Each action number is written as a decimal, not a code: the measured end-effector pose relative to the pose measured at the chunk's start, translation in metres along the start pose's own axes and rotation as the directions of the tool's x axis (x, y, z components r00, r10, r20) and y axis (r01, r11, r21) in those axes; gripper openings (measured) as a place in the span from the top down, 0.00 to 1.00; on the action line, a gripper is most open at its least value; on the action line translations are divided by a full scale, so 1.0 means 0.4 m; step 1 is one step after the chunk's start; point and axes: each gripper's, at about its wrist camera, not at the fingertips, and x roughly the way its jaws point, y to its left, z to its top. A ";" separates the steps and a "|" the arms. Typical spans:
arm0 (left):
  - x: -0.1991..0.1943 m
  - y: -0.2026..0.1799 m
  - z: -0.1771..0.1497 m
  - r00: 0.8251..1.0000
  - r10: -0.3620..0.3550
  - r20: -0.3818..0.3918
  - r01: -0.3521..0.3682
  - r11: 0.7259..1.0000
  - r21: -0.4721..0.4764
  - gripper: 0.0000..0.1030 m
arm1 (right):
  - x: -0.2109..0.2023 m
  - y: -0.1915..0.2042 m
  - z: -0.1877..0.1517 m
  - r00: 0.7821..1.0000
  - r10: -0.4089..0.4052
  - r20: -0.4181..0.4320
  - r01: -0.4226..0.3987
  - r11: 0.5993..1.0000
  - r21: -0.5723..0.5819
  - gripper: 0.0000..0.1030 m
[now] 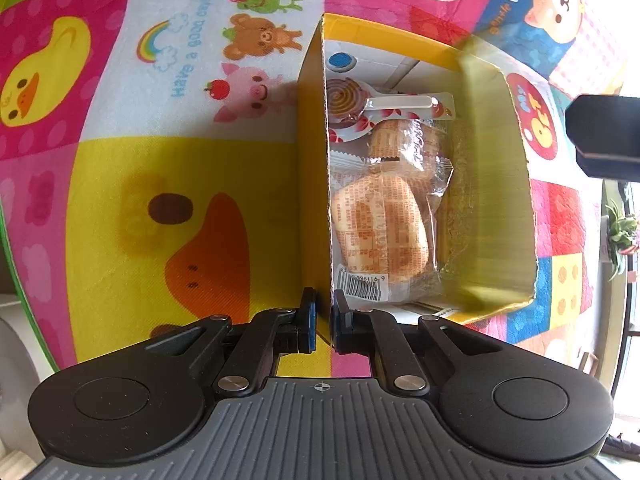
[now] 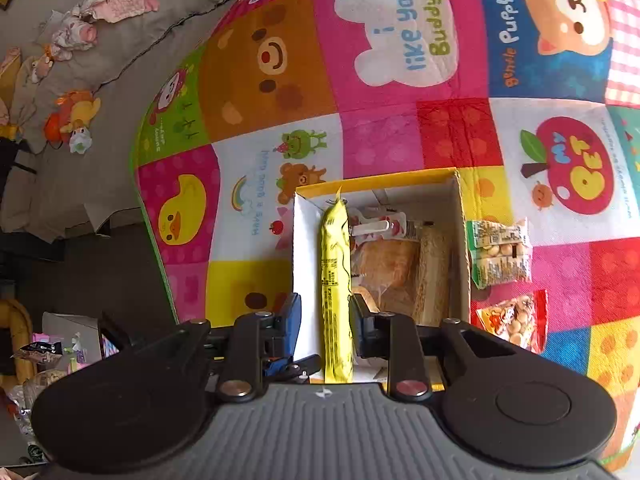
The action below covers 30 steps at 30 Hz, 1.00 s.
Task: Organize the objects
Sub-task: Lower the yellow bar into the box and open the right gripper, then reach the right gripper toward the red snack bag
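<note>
Patchwork cartoon-print play mat (image 2: 400, 128) in pink, yellow and white covers the surface. Nearest, left gripper (image 1: 323, 314) has its jaws clamped on the near wall of the open yellow cardboard box (image 1: 496, 184). Right gripper (image 2: 324, 320) is clamped on a long yellow wrapped snack stick (image 2: 335, 280), upright over the box's left side. Inside lie clear-wrapped orange-print pastries (image 1: 380, 232) and, further back, a swirl lollipop packet (image 1: 352, 100). Right of the box, two small biscuit packets (image 2: 500, 254) rest on the mat.
</note>
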 end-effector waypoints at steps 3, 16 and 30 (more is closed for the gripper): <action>0.009 -0.005 0.004 1.000 0.018 -0.006 -0.018 1.000 -0.010 0.91 | -0.002 -0.044 0.004 1.000 -0.010 0.003 0.010 1.000 -0.004 0.69; 0.049 -0.051 0.018 0.987 0.154 -0.035 -0.154 0.988 -0.011 0.94 | 0.042 -0.471 -0.104 0.978 -0.167 -0.127 0.179 0.979 0.093 0.66; 0.033 -0.088 0.014 0.975 0.214 -0.054 -0.217 0.974 -0.064 0.94 | 0.174 -0.369 0.022 0.984 -0.168 -0.062 0.135 0.924 -0.358 0.66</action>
